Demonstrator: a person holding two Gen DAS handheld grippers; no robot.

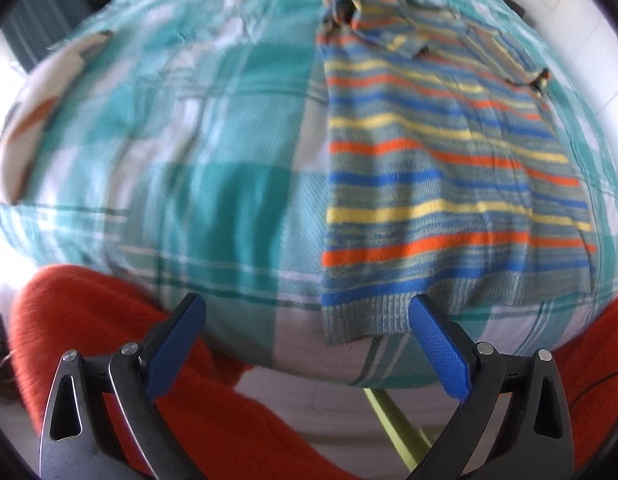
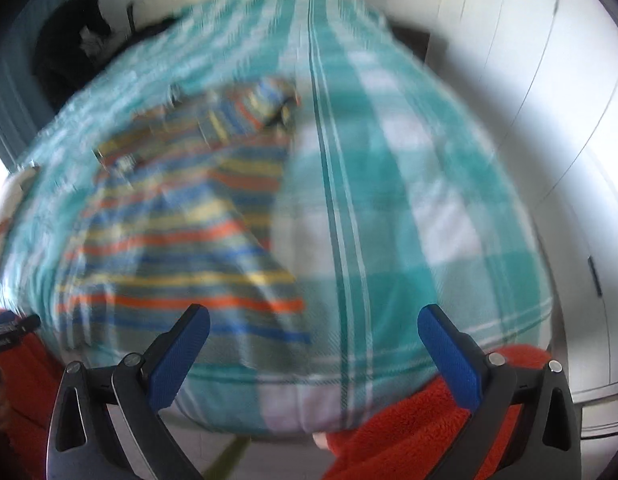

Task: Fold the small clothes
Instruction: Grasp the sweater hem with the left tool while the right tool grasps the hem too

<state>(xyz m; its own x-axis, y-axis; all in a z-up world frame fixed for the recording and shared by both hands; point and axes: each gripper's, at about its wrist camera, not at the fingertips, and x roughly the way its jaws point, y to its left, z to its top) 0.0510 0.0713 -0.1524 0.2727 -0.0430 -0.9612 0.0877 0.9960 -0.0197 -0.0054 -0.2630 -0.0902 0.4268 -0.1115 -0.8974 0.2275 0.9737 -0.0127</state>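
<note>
A striped knit sweater (image 1: 437,184) lies spread on a bed covered with a teal-and-white plaid sheet (image 1: 197,168). In the left wrist view it fills the right half of the frame, its ribbed hem toward the bottom and its collar and sleeves bunched at the upper right. Its stripes run orange, yellow and blue over a grey-green ground.

The left gripper (image 1: 307,322) is spread wide and holds nothing. Its blue-padded fingers (image 1: 177,348) stand low in the frame, and the right-hand pad overlaps the lower edge of the sweater's hem in the picture; whether it touches the cloth I cannot tell.

The right wrist view is badly smeared. There the sweater (image 2: 181,248) sits in the left half of the frame on the plaid sheet (image 2: 409,200), one side seemingly doubled over along a slanting edge, though the blur makes that uncertain. The right gripper (image 2: 313,324) is likewise wide apart and holds nothing, just beside the sweater's lower right corner.

Orange fleece (image 1: 121,364) shows at the lower left and right of both views, below the edge of the bed. A white cushion with brown marks (image 1: 41,116) sits at the left edge of the left wrist view. White cupboard doors (image 2: 549,120) fill the right side of the right wrist view.
</note>
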